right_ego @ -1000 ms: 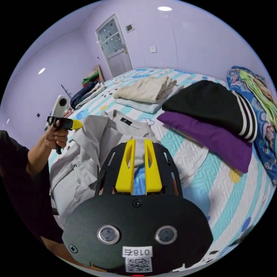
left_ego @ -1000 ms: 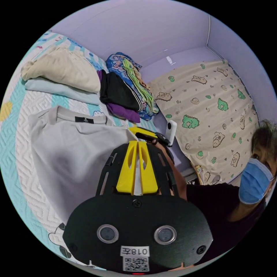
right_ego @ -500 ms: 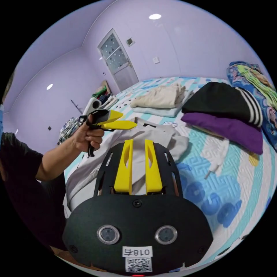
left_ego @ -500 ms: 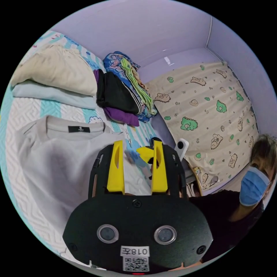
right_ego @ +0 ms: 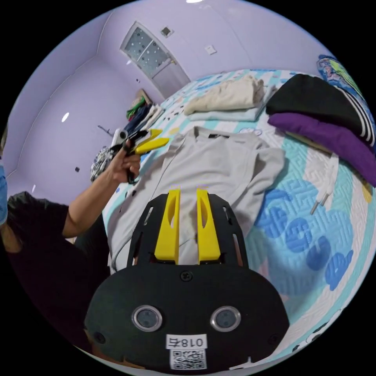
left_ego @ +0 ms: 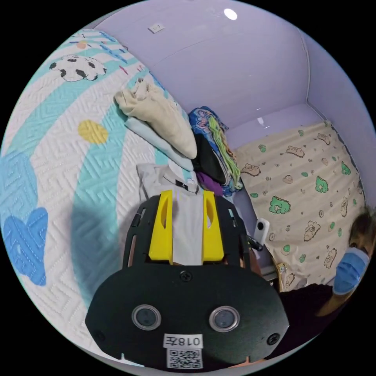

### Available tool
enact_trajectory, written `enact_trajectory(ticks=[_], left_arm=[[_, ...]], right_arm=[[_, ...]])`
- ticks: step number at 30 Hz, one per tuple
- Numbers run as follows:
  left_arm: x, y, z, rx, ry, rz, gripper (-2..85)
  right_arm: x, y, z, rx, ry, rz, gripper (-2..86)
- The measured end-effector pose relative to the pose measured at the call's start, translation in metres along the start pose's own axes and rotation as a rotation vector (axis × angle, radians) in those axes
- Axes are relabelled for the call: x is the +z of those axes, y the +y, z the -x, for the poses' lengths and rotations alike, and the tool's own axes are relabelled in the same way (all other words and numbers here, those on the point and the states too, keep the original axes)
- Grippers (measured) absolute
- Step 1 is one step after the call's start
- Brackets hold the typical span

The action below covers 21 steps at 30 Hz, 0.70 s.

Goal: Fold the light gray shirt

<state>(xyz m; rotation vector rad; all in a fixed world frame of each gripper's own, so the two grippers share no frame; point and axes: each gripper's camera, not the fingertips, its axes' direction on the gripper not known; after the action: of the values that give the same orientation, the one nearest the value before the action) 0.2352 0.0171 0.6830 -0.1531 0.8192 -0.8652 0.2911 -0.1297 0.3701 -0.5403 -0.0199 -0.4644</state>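
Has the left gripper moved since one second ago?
Yes. In the right gripper view, the left gripper is now open and off the light gray shirt, out over the bed edge; earlier it pinched the shirt.

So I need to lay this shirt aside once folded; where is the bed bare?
Bare quilt lies right of the light gray shirt, below the purple garment. Crowded toward the wall: beige pile and black garment.

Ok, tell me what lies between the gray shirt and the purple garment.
In the right gripper view, a bare strip of patterned bedspread separates the light gray shirt from the purple garment; a white cord lies nearer the bed's edge.
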Motion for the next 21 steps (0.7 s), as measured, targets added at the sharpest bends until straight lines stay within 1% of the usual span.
enact_trajectory(ticks=[2, 5, 7, 10, 13, 15, 16, 18, 21], left_arm=[[-0.001, 0.002, 0.013, -0.059, -0.047, 0.001, 10.5], [-0.011, 0.013, 0.016, -0.112, 0.047, -0.009, 9.5], [-0.026, 0.024, -0.005, -0.048, 0.103, -0.009, 9.2], [-0.071, 0.06, -0.056, 0.086, 0.179, 0.031, 9.1], [-0.123, 0.127, -0.105, 0.208, 0.159, 0.167, 9.2], [-0.156, 0.195, -0.137, 0.271, 0.1, 0.326, 10.0], [-0.164, 0.212, -0.143, 0.279, 0.081, 0.367, 10.2], [-0.19, 0.277, -0.166, 0.304, 0.023, 0.5, 10.9], [-0.204, 0.344, -0.189, 0.303, -0.041, 0.632, 11.5]], right_arm=[[0.008, 0.014, -0.003, 0.026, 0.049, 0.017, 6.3], [0.009, 0.034, -0.007, 0.051, 0.009, -0.04, 6.7], [-0.006, 0.056, 0.0, 0.04, -0.023, -0.149, 7.5], [-0.024, 0.099, 0.008, 0.061, -0.033, -0.169, 7.9], [-0.031, 0.159, 0.021, 0.096, -0.067, -0.105, 8.4], [-0.03, 0.198, 0.032, 0.11, -0.109, -0.051, 8.5], [-0.026, 0.222, 0.041, 0.116, -0.122, -0.004, 8.6], [-0.017, 0.254, 0.054, 0.126, -0.129, 0.082, 8.7], [0.003, 0.298, 0.073, 0.139, -0.093, 0.212, 9.2]])
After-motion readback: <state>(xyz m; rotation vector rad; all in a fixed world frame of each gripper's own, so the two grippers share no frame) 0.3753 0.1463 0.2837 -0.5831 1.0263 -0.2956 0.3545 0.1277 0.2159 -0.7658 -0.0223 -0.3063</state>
